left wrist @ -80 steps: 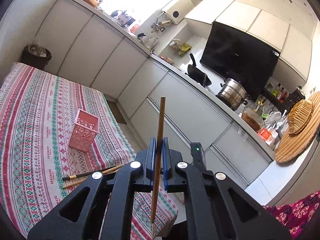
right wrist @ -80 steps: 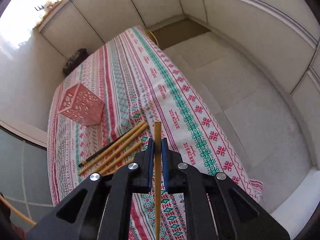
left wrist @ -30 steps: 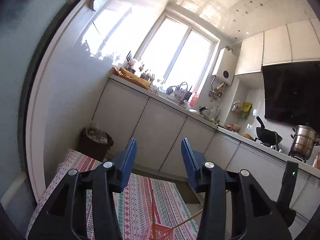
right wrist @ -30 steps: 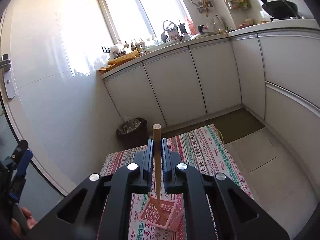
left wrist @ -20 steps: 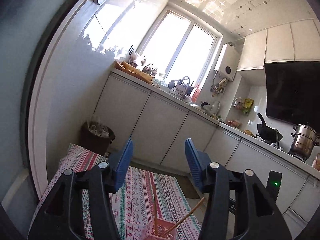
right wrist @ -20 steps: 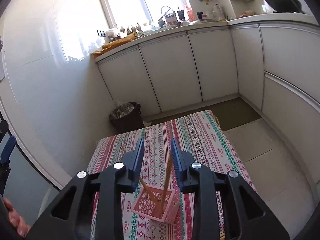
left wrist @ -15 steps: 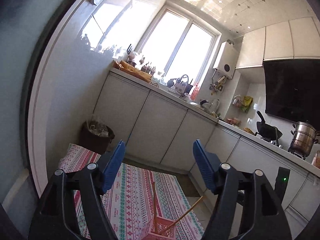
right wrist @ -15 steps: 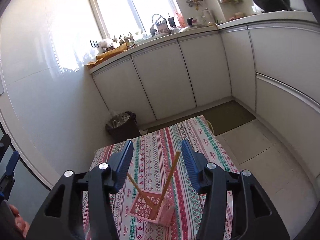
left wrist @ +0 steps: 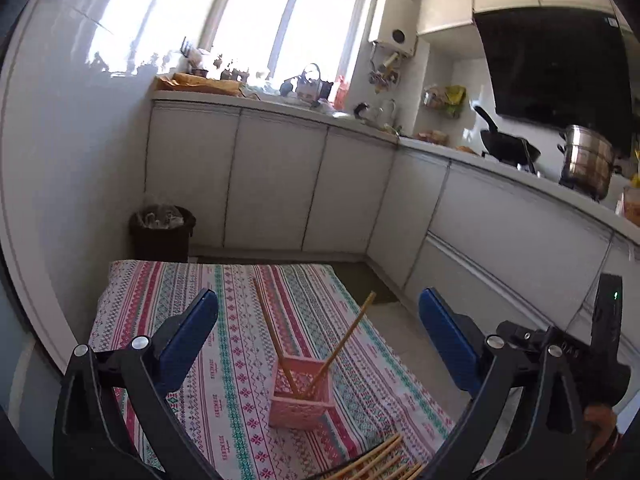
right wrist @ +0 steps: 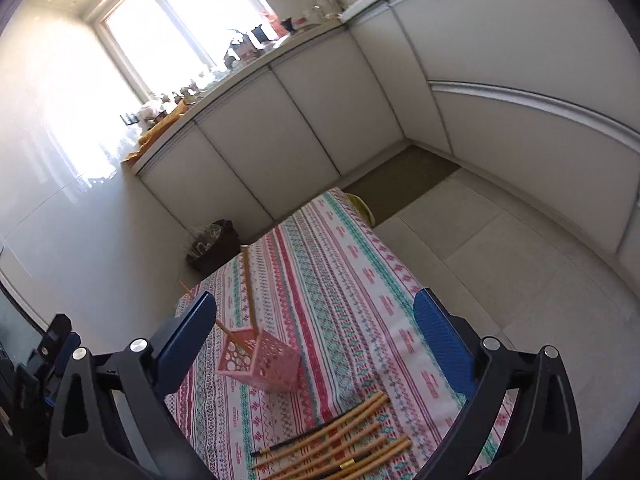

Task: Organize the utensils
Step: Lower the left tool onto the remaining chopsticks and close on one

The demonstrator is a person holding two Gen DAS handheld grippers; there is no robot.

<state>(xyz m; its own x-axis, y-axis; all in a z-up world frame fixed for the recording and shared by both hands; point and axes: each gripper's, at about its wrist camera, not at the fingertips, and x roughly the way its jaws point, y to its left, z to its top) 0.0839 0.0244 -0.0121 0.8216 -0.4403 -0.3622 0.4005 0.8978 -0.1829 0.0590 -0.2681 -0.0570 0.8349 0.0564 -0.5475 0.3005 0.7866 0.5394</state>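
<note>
A pink lattice holder (left wrist: pixel 301 396) stands on the striped tablecloth (left wrist: pixel 224 360) and has two wooden chopsticks (left wrist: pixel 344 344) leaning out of it. It also shows in the right wrist view (right wrist: pixel 262 360) with the chopsticks (right wrist: pixel 249 288). Several more chopsticks (right wrist: pixel 336 444) lie flat on the cloth near the front edge, also at the bottom of the left wrist view (left wrist: pixel 372 462). My left gripper (left wrist: pixel 318 336) is open and empty, above and behind the holder. My right gripper (right wrist: pixel 316 340) is open and empty, above the holder and the loose chopsticks.
A dark bin (left wrist: pixel 162 228) stands on the floor beyond the table's far end. White cabinets (left wrist: pixel 280 192) line the back and right walls. A wok (left wrist: pixel 504 146) and a steel pot (left wrist: pixel 586 162) sit on the counter. The other gripper (right wrist: pixel 44 356) shows at the left edge.
Both grippers held a chopstick, released them into the pink holder and opened wide. Both have since pulled back and tilted down, so the table and loose chopsticks come into view.
</note>
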